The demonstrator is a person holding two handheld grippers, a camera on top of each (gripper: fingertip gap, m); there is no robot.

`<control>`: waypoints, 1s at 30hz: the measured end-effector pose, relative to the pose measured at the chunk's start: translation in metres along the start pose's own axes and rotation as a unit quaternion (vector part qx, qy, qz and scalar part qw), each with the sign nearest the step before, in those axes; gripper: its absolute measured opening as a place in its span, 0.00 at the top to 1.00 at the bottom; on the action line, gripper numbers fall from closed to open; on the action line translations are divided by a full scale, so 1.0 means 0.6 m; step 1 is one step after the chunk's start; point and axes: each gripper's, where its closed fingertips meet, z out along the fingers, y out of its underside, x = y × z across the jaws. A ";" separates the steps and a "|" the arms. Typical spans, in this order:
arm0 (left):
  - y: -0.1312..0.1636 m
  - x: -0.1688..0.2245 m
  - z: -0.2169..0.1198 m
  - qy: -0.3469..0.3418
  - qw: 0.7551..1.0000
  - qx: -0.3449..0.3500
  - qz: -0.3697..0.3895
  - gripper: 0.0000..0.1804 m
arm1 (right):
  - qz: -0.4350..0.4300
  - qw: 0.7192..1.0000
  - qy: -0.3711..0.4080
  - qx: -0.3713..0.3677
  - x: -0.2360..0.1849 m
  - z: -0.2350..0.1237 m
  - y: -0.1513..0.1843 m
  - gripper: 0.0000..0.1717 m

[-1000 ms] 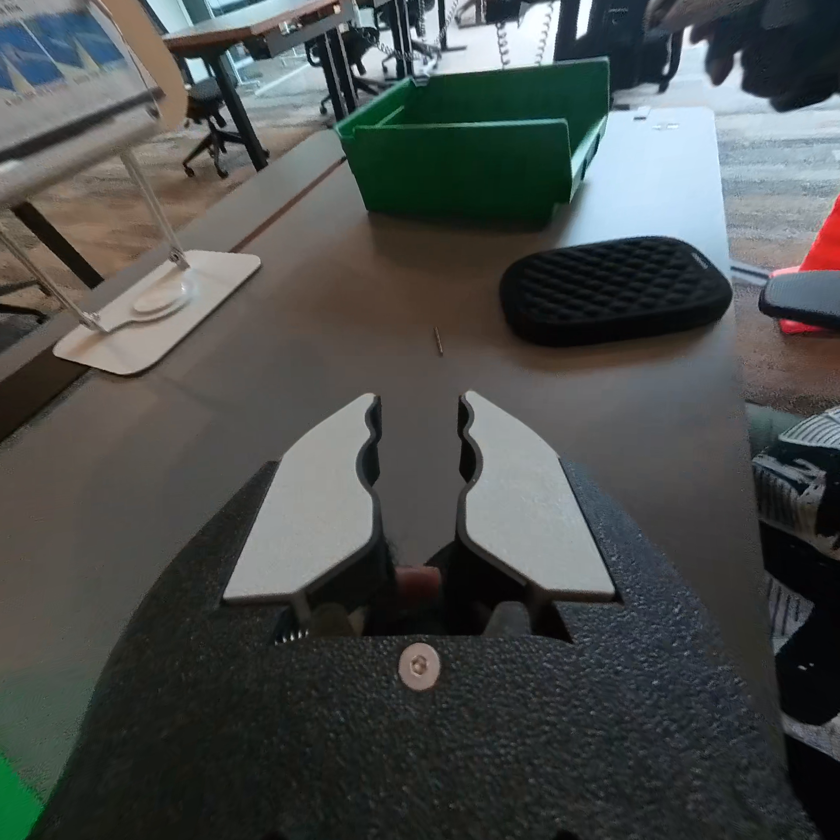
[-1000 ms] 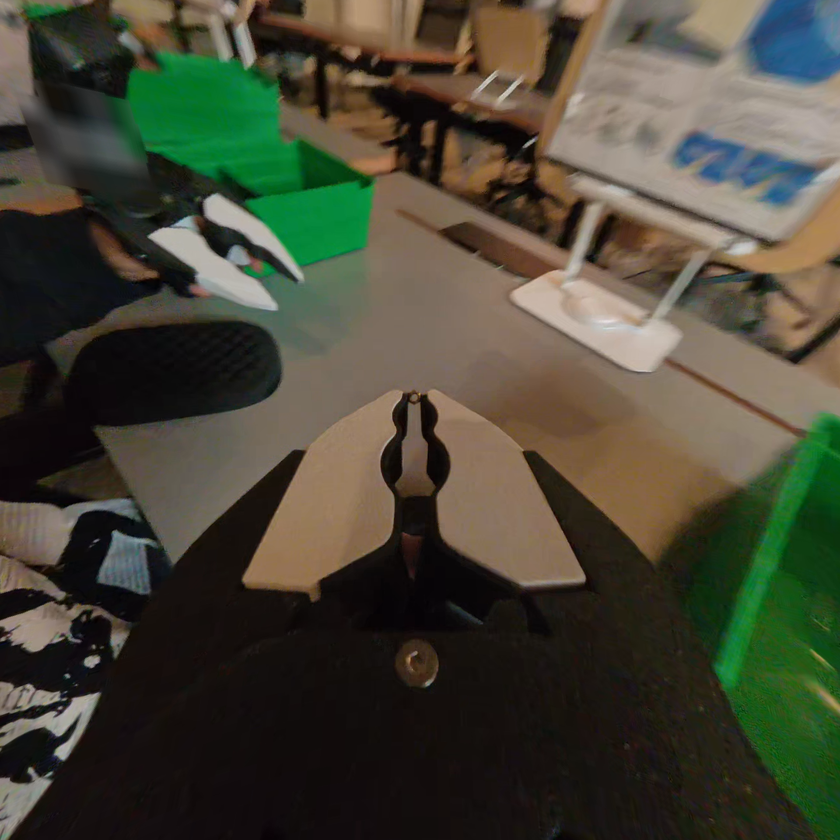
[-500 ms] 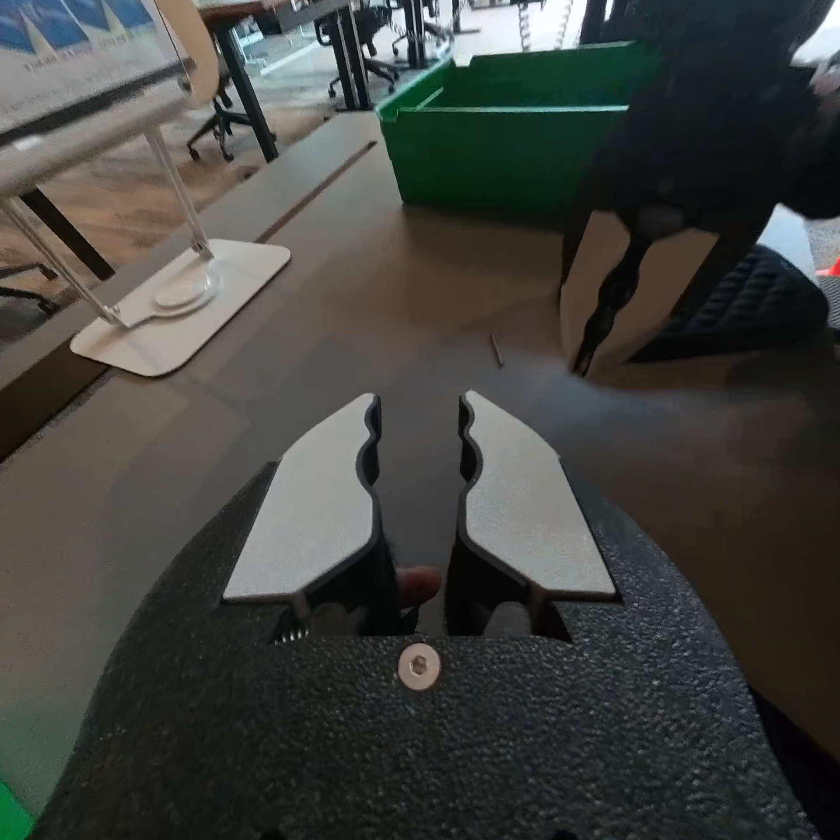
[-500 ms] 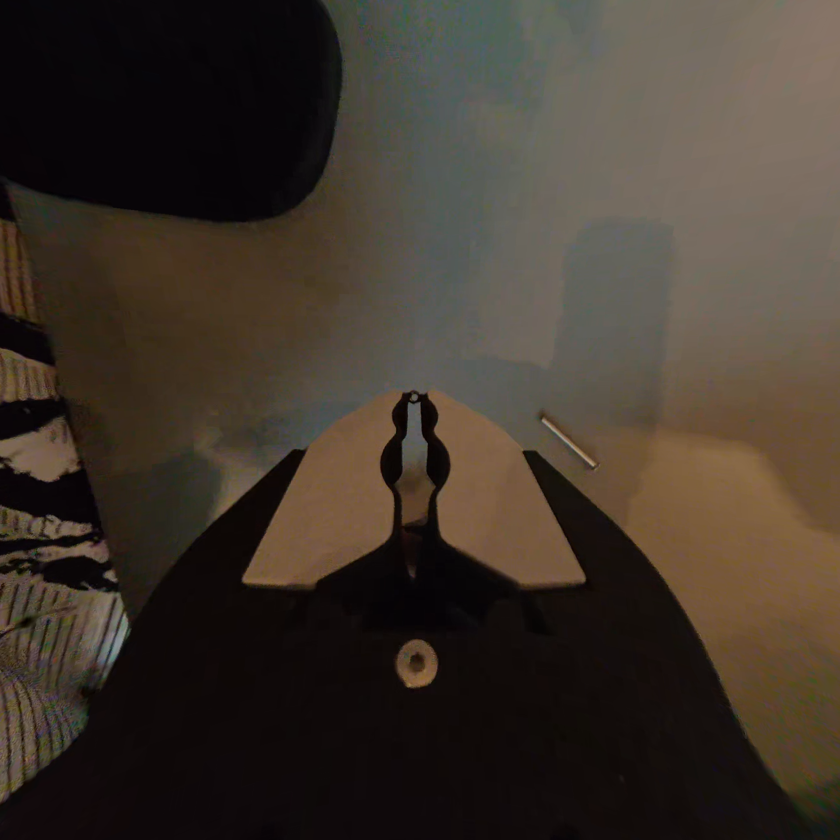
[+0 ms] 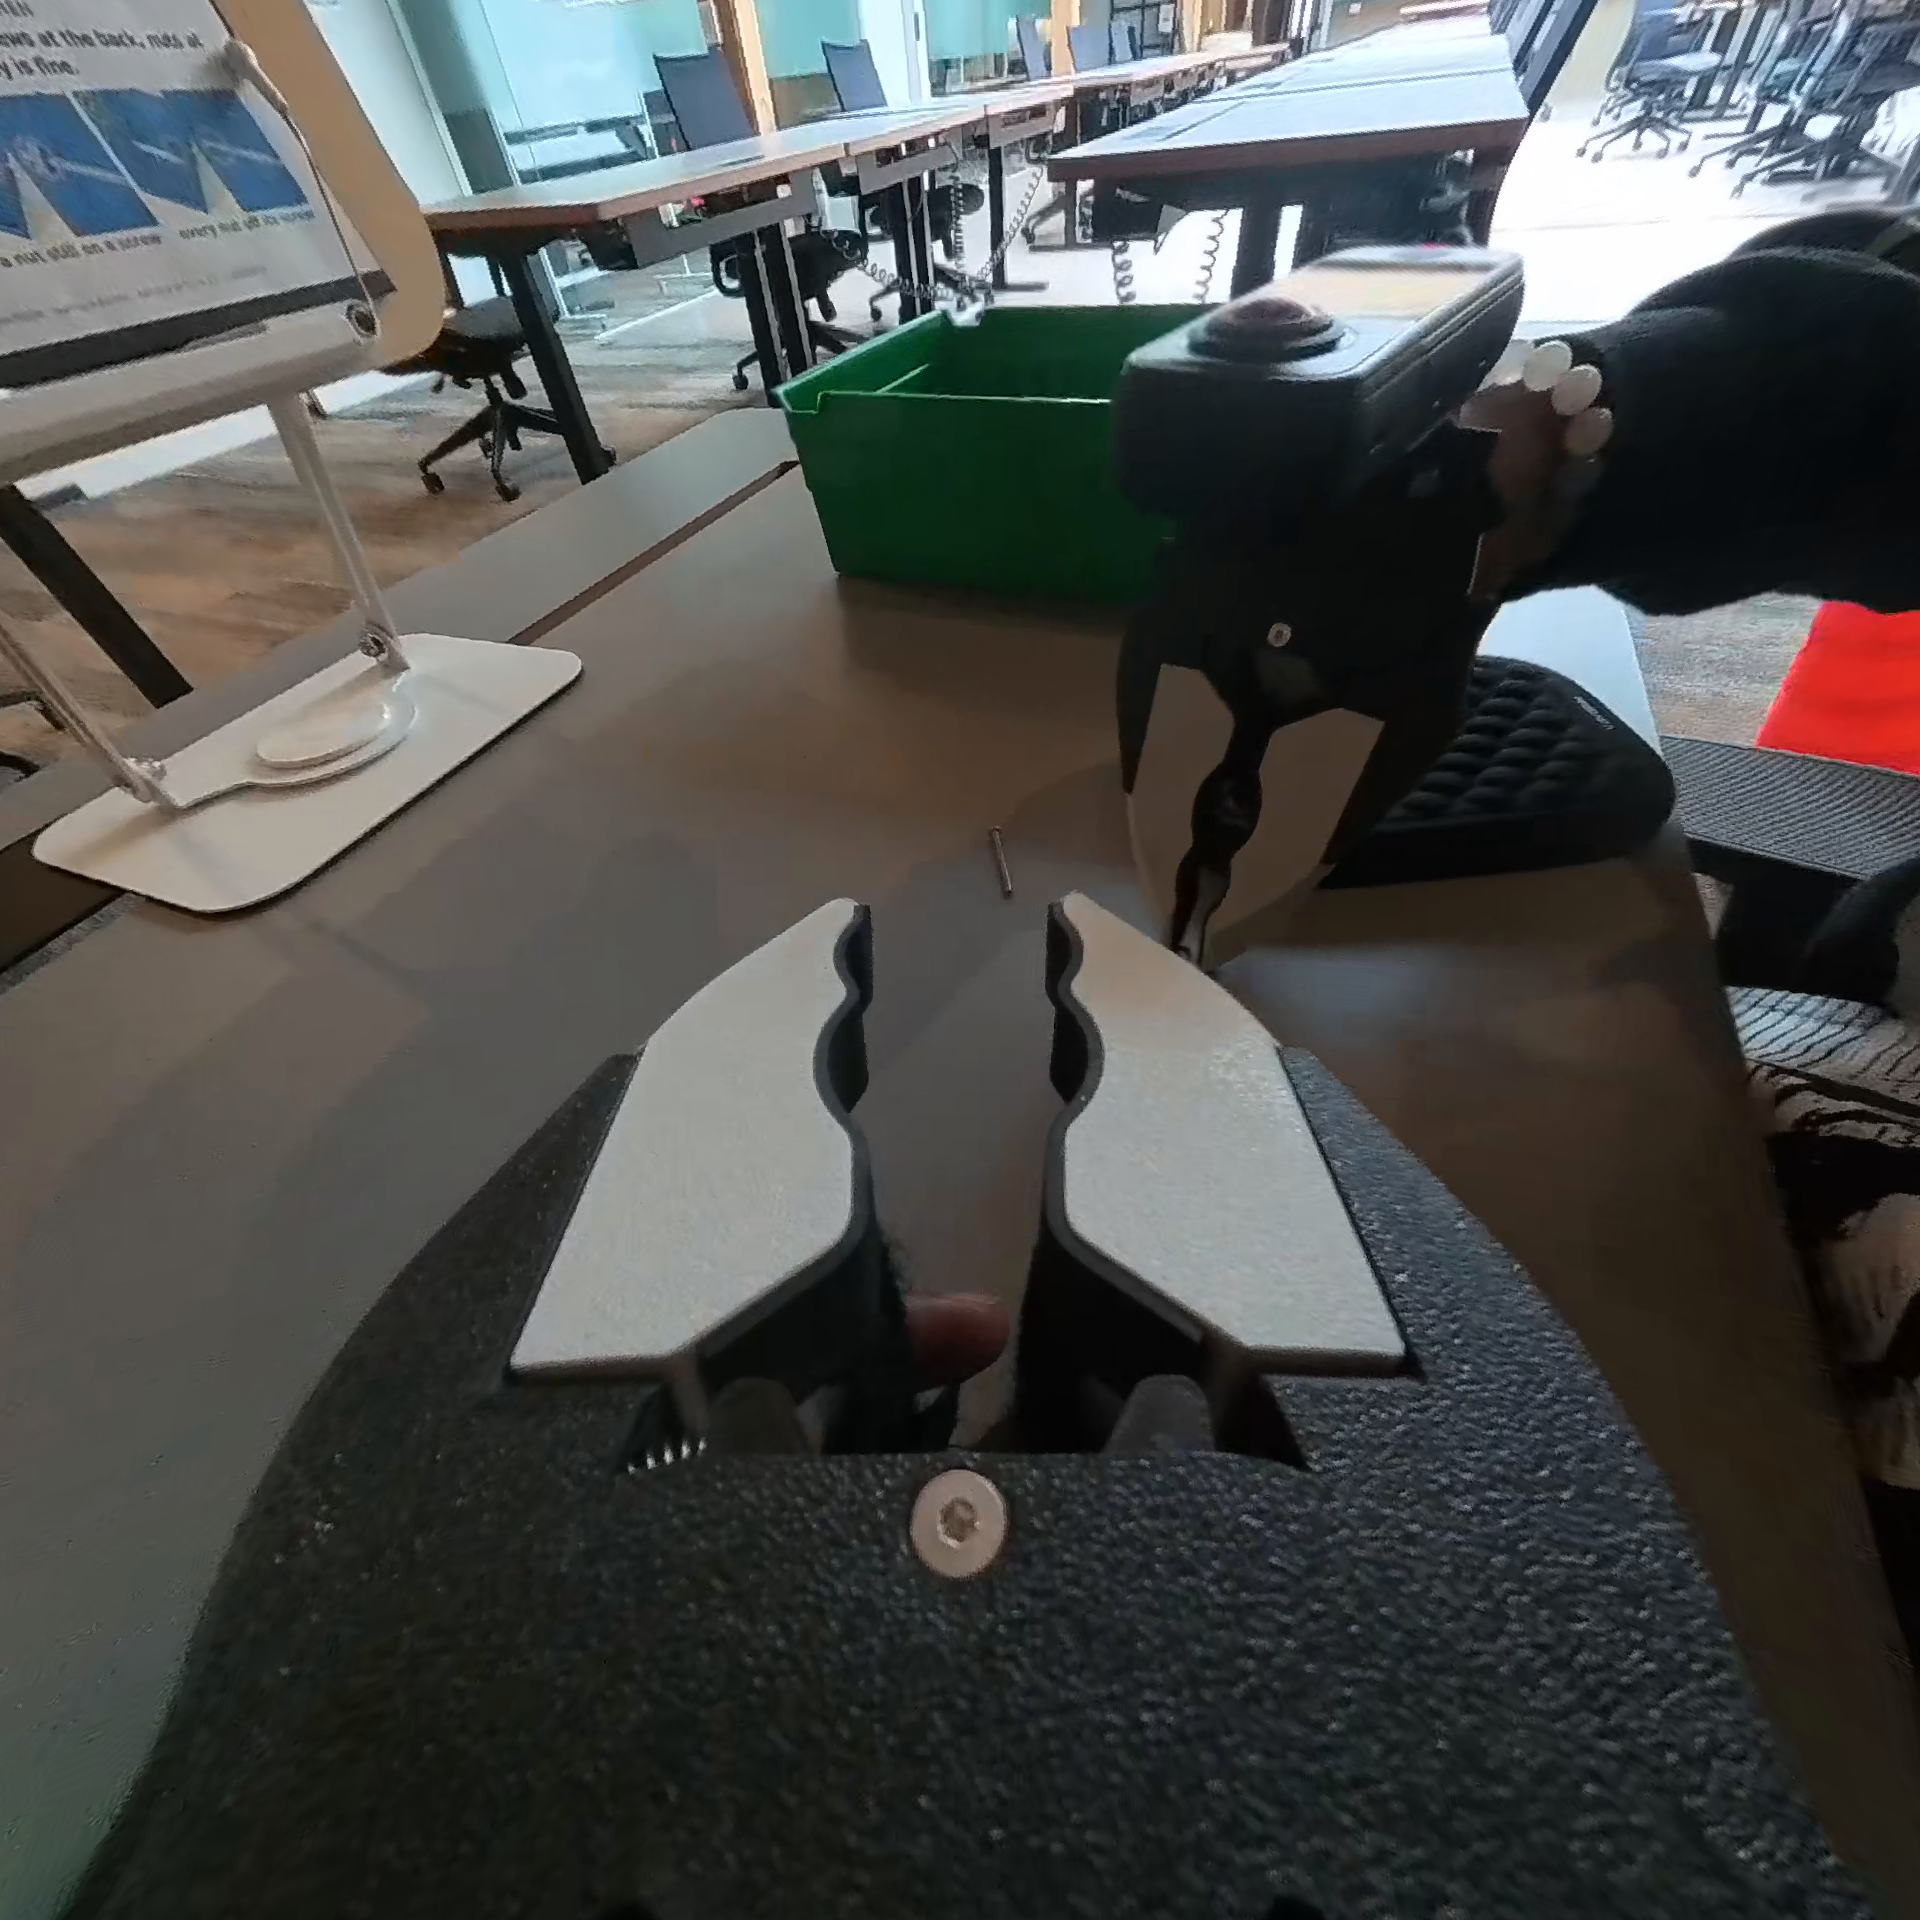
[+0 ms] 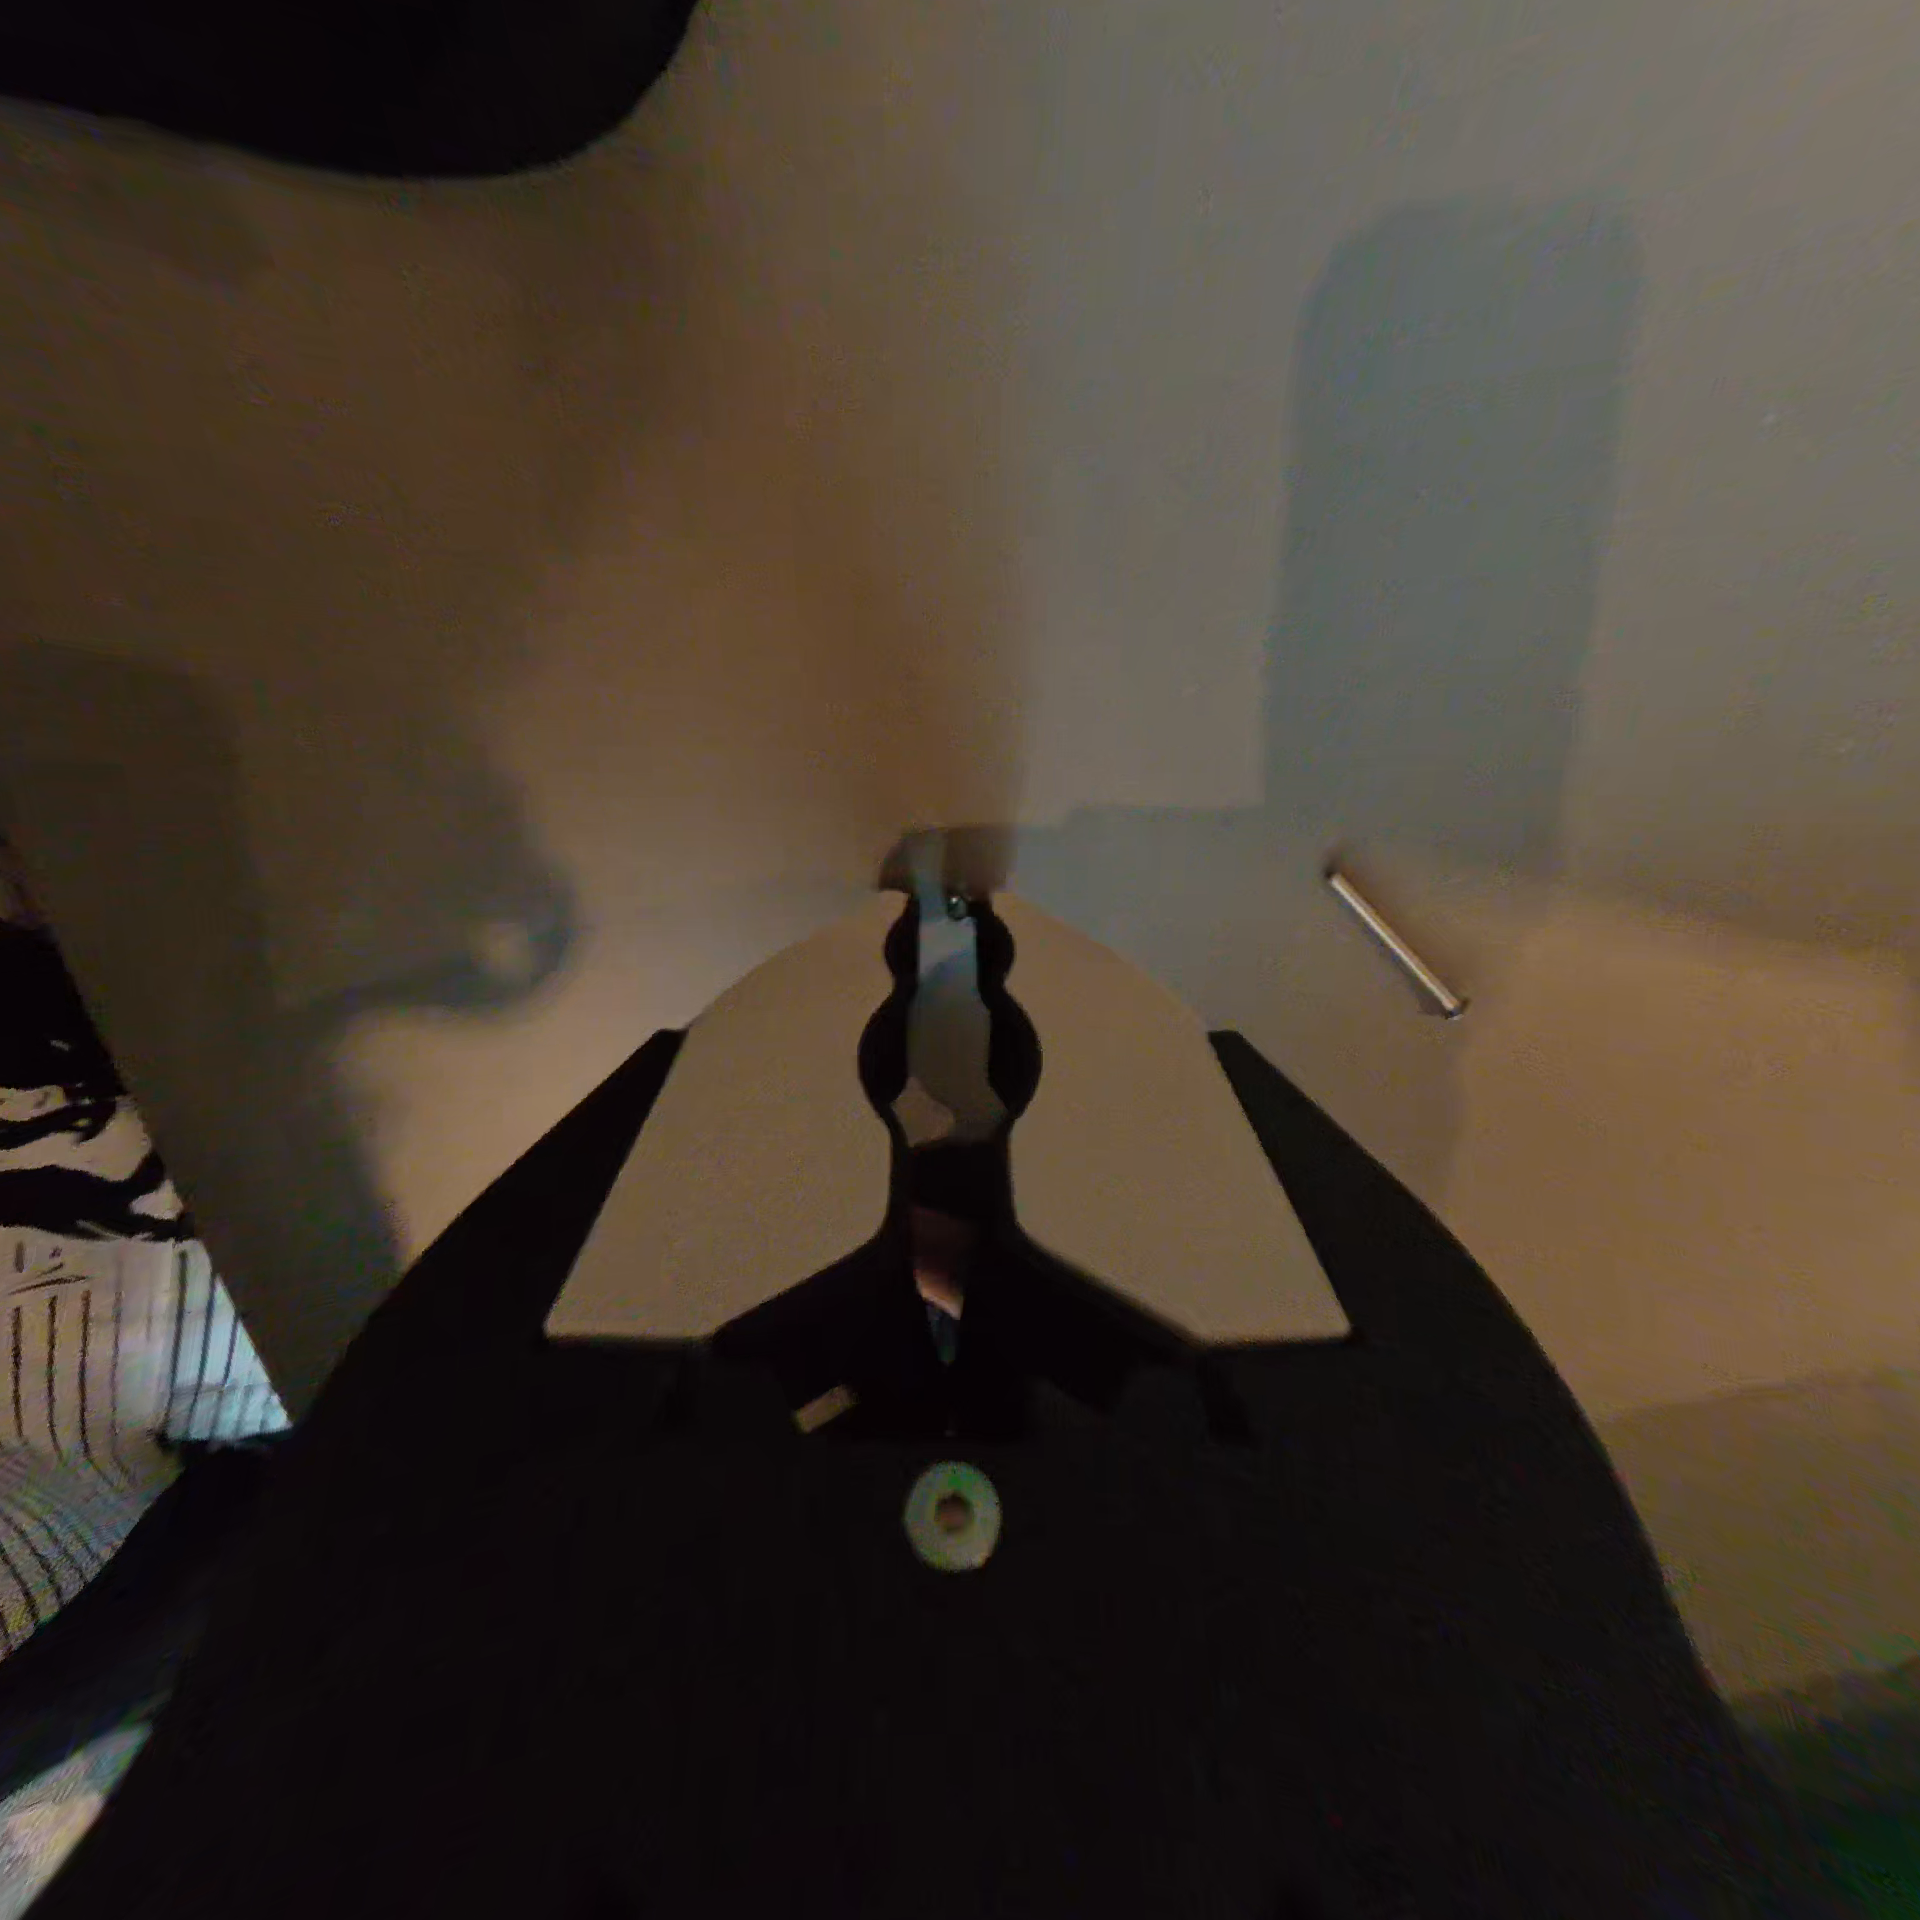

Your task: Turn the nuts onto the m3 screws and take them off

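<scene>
The risk here lies in how small the parts are. The right gripper (image 6: 951, 906) points steeply down at the grey table (image 5: 520, 1039), its tips almost on the surface, and its jaws stand slightly parted. A tiny nut (image 6: 956, 907) sits at the very tips, against the inner edge of the right-hand finger (image 6: 1101, 1091). There is a gap on its other side, so I judge it is not pinched — it may be lying on the table or clinging to one pad, and which I cannot tell. If the gripper lifts now, the nut could stay behind, roll, or flick away across the smooth top.

The screw (image 5: 1002, 861) lies loose and flat on the table, just beyond the tips of the left gripper (image 5: 954, 920) and to the left of the right gripper's tips. The left gripper is wide open with nothing between its pads. A thin rod on a slick surface will skid or spin if a finger comes at it off-centre, and a pad pushed down hard could shoot it out sideways.

The two grippers are close together, so a crossing move might bump one against the other. A black padded rest (image 5: 1527, 769) lies on the far right, a green bin (image 5: 987, 488) stands beyond, and a white stand (image 5: 312, 769) is at the far left — all clear of the work.
</scene>
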 end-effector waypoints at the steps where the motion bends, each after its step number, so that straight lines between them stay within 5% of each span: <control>1: 0.003 -0.001 0.004 0.004 1.000 -0.001 -0.003 0.83 | -0.003 1.000 -0.002 -0.009 0.001 -0.002 0.003 0.89; 7: 0.004 0.000 0.026 0.041 0.998 0.019 -0.037 0.82 | -0.098 0.995 -0.023 0.005 0.045 -0.050 -0.004 0.87; 11: 0.011 0.008 0.032 0.056 0.998 0.024 -0.027 0.82 | -0.267 0.962 -0.035 -0.051 0.093 -0.053 0.005 0.90; 15: 0.008 0.006 0.032 0.050 0.998 0.039 -0.018 0.82 | -0.329 0.939 -0.040 -0.089 0.121 -0.028 -0.003 0.90; 26: 0.019 0.010 0.040 0.063 0.998 0.023 -0.020 0.82 | -0.330 0.936 -0.061 -0.101 0.122 0.002 0.005 0.99; 30: 0.006 0.009 0.038 0.055 0.997 0.050 -0.011 0.82 | -0.256 0.964 -0.072 0.022 0.102 -0.016 -0.029 0.99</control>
